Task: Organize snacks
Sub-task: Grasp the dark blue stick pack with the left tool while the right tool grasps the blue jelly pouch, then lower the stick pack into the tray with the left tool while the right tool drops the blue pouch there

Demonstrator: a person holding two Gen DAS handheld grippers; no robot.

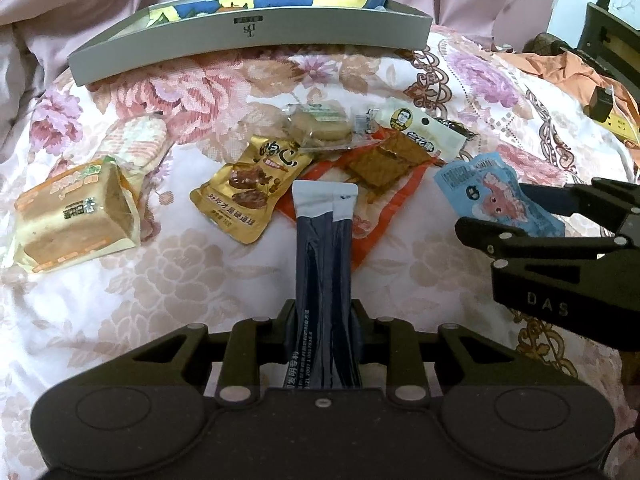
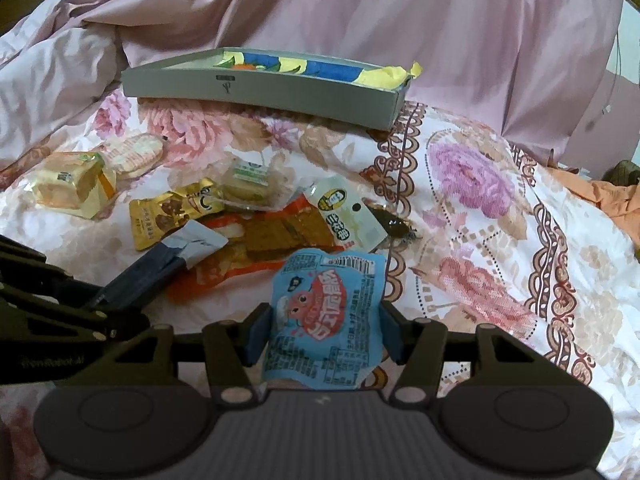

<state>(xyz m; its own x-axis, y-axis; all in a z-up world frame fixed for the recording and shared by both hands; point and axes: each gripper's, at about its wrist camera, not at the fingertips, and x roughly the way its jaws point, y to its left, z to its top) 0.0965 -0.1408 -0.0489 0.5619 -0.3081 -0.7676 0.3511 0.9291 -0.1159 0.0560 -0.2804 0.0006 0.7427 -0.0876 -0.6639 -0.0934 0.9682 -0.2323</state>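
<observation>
Each hand-held gripper pinches a snack, the left hand-held gripper (image 1: 324, 320) a dark-blue stick sachet (image 1: 323, 264), the right hand-held gripper (image 2: 326, 330) a light-blue crab-print packet (image 2: 324, 316), seemingly bound for the shallow grey cardboard box (image 1: 256, 36) on the floral bed (image 1: 460, 88).

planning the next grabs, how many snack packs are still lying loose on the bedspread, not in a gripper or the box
6: boxy yellow cake pack far left, pale round cracker pack, gold foil pouch, clear biscuit pack, orange tofu pack, white sachet. Others may hide underneath.

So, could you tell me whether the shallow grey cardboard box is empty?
Not empty: the grey box already holds blue and yellow packets, visible over its rim.
</observation>
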